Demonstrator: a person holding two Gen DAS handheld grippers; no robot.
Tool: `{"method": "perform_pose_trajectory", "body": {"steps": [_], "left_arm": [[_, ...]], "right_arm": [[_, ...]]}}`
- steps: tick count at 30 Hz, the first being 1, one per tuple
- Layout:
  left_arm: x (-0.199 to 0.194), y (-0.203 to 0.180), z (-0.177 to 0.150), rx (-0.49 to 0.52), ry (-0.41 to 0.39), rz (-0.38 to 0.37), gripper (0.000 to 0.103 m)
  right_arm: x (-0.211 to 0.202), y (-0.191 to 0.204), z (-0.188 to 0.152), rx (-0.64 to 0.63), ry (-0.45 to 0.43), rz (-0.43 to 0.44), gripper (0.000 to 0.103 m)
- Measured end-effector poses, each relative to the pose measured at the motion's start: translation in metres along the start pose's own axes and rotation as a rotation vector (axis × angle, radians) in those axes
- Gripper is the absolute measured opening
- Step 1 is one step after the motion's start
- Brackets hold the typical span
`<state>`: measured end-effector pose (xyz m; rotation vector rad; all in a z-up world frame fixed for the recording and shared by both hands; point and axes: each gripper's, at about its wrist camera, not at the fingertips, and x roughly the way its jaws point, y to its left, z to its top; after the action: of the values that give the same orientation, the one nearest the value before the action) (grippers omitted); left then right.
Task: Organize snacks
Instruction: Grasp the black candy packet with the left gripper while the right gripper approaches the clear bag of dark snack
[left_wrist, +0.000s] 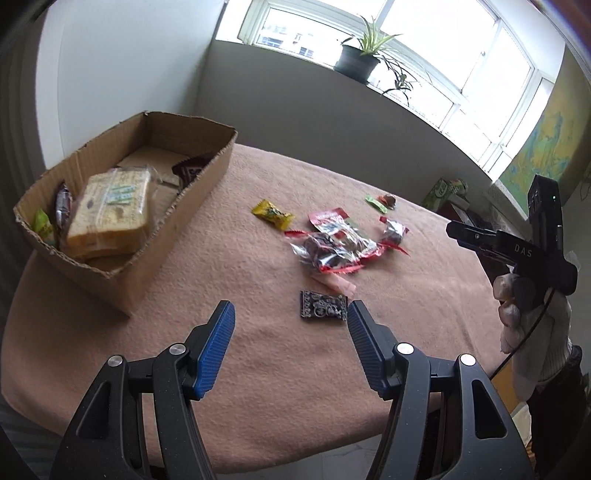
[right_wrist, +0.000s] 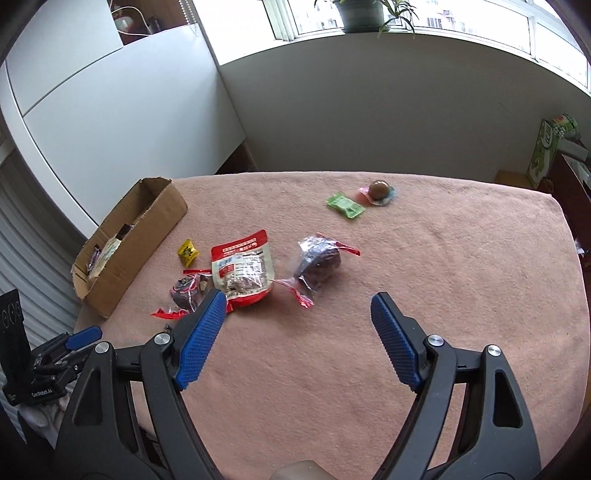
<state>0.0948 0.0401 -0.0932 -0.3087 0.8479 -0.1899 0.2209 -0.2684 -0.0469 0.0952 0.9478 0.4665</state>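
Several snacks lie loose on the pink cloth (right_wrist: 406, 258), clustered right of the cardboard box (left_wrist: 122, 280), which already holds a few. The red-and-white pouch (right_wrist: 242, 271) overlaps a red-wrapped sweet (right_wrist: 186, 293), so a grab could drag both. The black packet (left_wrist: 324, 305) sits flat beside a pink stick (left_wrist: 334, 285). Left gripper (left_wrist: 291, 314) and right gripper (right_wrist: 298, 308) both hang released, grasping nothing.

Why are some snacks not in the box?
They haven't been put away yet. The cardboard box already holds a few, but packets such as the red and white pouch and green candy lie scattered on the pink cloth.
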Motion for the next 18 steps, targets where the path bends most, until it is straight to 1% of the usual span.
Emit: {"method": "perform_pose_trajectory", "body": {"steps": [6,13,18], "left_arm": [[0.022,-0.022,-0.011,0.063,0.056,0.0,0.063],[0.047,-0.039,-0.008,0.186,0.074,0.074,0.063],[0.066,-0.043,-0.007,0.206,0.104,0.084,0.063]], "right_arm": [[0.01,-0.012,-0.002,0.028,0.019,-0.002,0.083],[0.032,-0.013,0.005,0.034,0.044,0.009,0.083],[0.055,-0.018,0.011,0.067,0.078,0.023,0.083]]}}
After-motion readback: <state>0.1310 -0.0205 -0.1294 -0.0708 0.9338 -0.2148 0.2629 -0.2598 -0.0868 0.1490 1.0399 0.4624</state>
